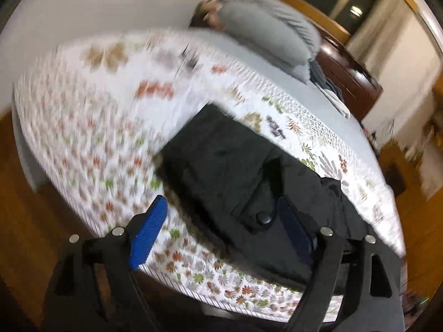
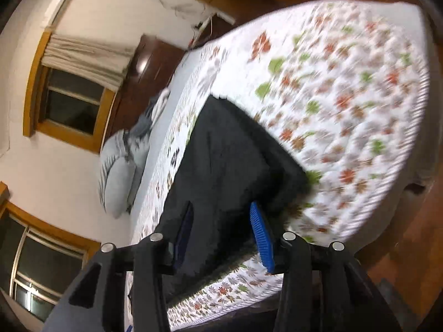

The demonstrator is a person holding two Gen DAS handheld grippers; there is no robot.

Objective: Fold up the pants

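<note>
Bed: white floral quilted mattress (image 1: 83, 127), the flat surface for folding.
Pants: black fabric trousers (image 1: 221, 166) spread near its close edge, within reach.
Left gripper (image 1: 221, 238): jaws parted, empty.
Right gripper (image 2: 221, 235): jaws parted, empty, above the cloth.

pants (image 1: 235, 171) on mattress (image 1: 91, 127), near its front edge | pillow (image 1: 274, 33) behind, at far end

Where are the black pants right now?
The black pants lie on the floral quilt near the bed's closest edge, in the lower centre of both wrist views, directly ahead of the open left claw and right claw.
</note>
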